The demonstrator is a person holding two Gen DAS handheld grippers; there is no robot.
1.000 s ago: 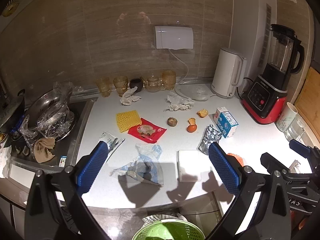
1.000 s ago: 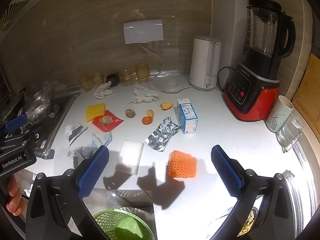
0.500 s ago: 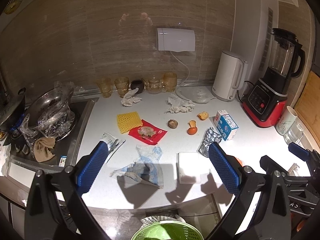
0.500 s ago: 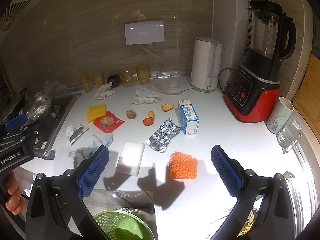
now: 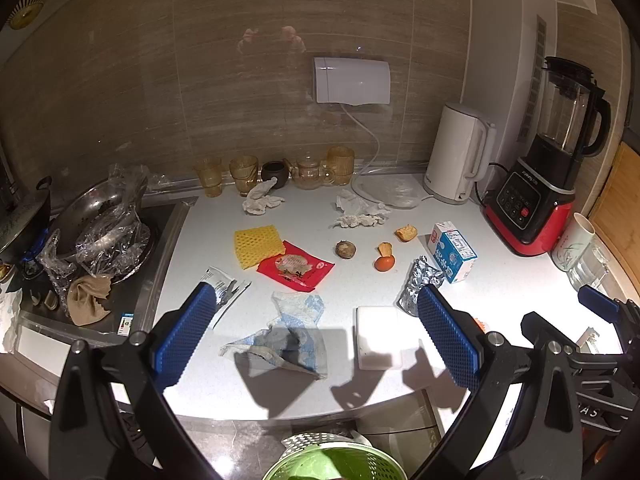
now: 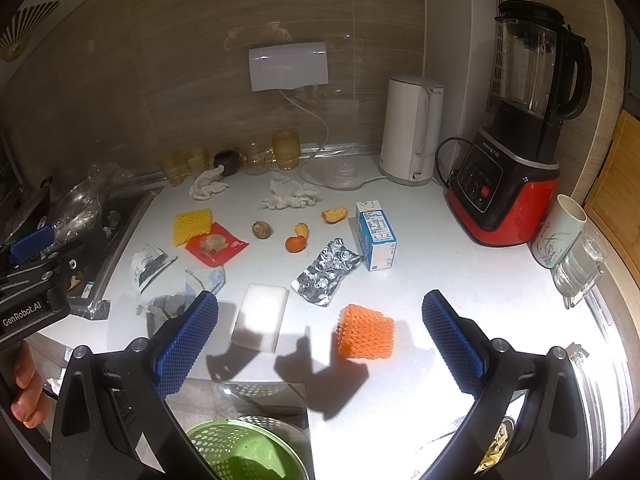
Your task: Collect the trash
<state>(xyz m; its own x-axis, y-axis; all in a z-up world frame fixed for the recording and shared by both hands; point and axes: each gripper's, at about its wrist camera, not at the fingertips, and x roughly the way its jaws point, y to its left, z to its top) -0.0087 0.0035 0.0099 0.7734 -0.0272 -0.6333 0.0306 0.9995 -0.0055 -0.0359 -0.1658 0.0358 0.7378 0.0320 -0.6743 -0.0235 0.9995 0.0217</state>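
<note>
Trash is scattered over the white counter (image 5: pixel 504 292): a crumpled plastic wrapper (image 5: pixel 286 334), a white foam block (image 5: pixel 376 336), crushed foil (image 5: pixel 420 284), a red packet (image 5: pixel 294 266), yellow foam net (image 5: pixel 256 244), a milk carton (image 5: pixel 452 252), fruit scraps (image 5: pixel 384 258) and tissues (image 5: pixel 358 214). An orange foam net (image 6: pixel 366 332) lies near the front. My left gripper (image 5: pixel 316 336) hovers open above the wrapper and foam block. My right gripper (image 6: pixel 320 336) is open above the orange net. A green basket (image 6: pixel 244 452) sits below the counter edge.
At the back stand a white kettle (image 5: pixel 458 152), a red blender (image 5: pixel 548 184), several amber glasses (image 5: pixel 244 172) and a mug (image 5: pixel 572 242). A sink (image 5: pixel 160 240) with a steel bowl (image 5: pixel 96 208) and plastic film lies to the left. A person's fingers (image 6: pixel 26 388) grip the left handle.
Both grippers have drawn back and risen slightly, so the counter items look a little farther away. Both stay open and nothing on the counter has moved.
</note>
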